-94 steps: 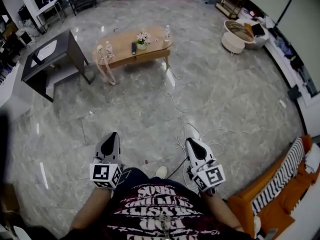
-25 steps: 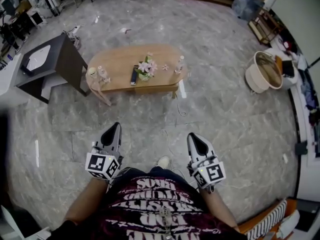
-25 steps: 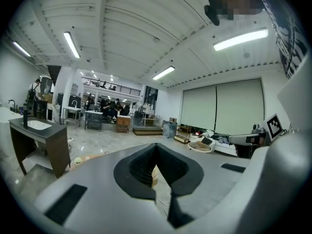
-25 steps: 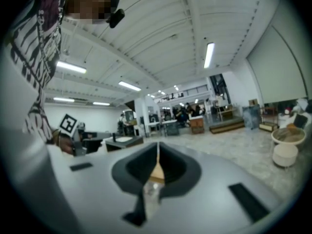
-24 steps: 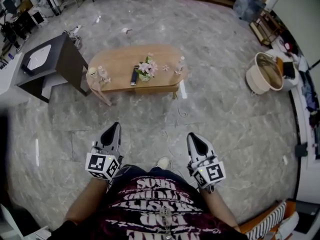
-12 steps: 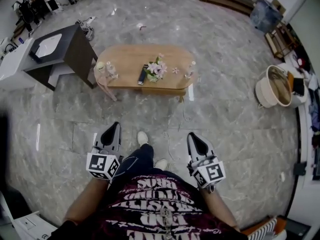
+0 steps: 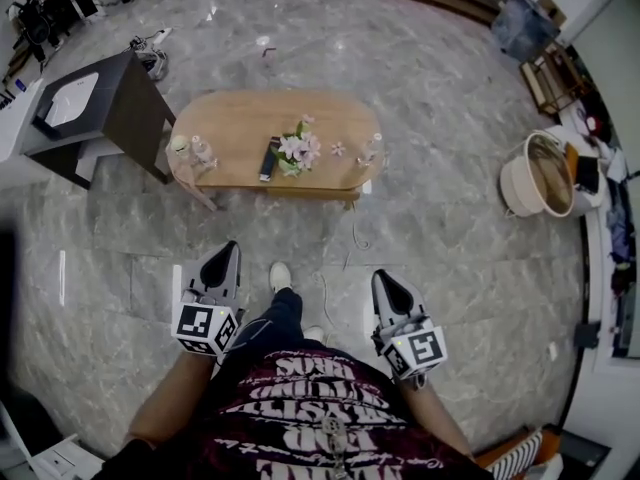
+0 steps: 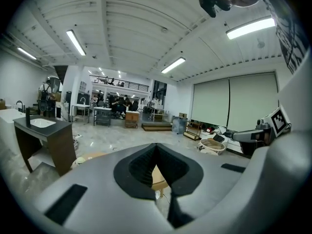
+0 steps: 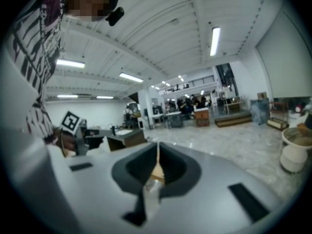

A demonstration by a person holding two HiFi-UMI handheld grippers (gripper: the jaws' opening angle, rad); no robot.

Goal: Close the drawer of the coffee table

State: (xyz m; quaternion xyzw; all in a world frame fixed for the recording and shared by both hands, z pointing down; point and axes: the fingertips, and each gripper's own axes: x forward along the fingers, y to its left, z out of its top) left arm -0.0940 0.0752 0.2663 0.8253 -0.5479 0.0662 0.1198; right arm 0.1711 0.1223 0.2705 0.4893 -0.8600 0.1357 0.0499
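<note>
Oval wooden coffee table with flowers and remote

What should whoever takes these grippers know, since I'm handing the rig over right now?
Left gripper: shut, empty. Right gripper: shut, empty.
Both are held low in front of the person, well short of the coffee table, which stands across the bare floor ahead.
The drawer can't be made out from this angle.
Done: nothing on the drawer yet.
Left: walk up to the table, find the drawer, push it shut.
</note>
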